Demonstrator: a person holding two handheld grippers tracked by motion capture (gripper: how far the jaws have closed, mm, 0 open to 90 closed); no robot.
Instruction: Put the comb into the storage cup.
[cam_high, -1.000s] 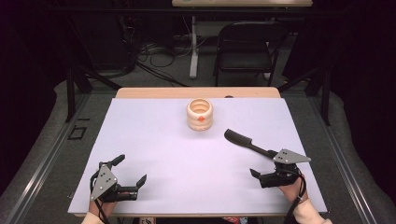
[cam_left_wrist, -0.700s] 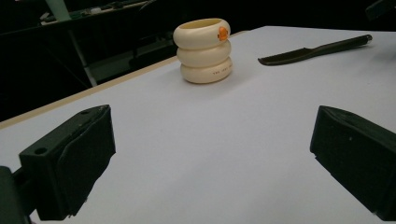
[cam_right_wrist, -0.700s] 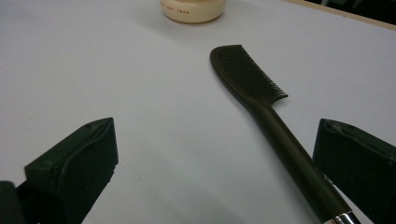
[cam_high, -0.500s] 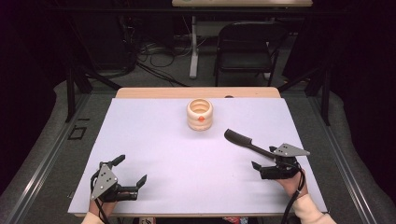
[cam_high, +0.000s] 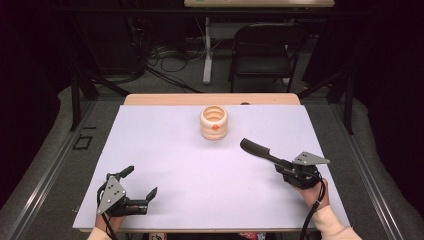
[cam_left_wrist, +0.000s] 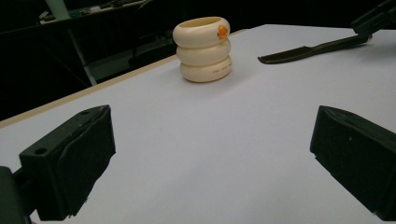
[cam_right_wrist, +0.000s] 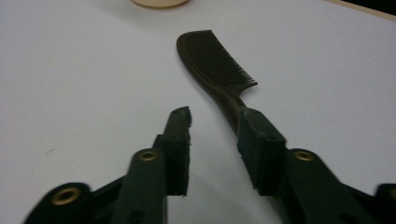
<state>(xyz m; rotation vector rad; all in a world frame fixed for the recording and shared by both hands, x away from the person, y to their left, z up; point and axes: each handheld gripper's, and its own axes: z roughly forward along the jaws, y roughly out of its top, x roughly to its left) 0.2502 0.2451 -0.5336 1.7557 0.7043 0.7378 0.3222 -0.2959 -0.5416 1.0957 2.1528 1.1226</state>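
A dark brown comb (cam_high: 255, 148) lies flat on the white table (cam_high: 165, 150), teeth end toward the middle and handle toward the right. My right gripper (cam_high: 281, 168) sits at the handle end. In the right gripper view the comb (cam_right_wrist: 212, 63) runs back between the jaws of my right gripper (cam_right_wrist: 215, 116). The jaws have just been closing, the handle lies against the right-hand jaw, and a gap remains on the other side. A cream ringed cup (cam_high: 214, 122) with an orange dot stands at the back centre. At the front left my left gripper (cam_high: 141, 181) rests open with nothing in it.
From the left gripper view the cup (cam_left_wrist: 203, 49) stands ahead and the comb (cam_left_wrist: 308, 49) lies at the upper right, with bare table in front of my left gripper (cam_left_wrist: 212, 135). A black chair (cam_high: 265, 50) and cables lie beyond the far edge.
My right gripper has crept forward onto the comb's handle end and its jaws have narrowed around it. The left gripper, the comb and the cup have stayed put.
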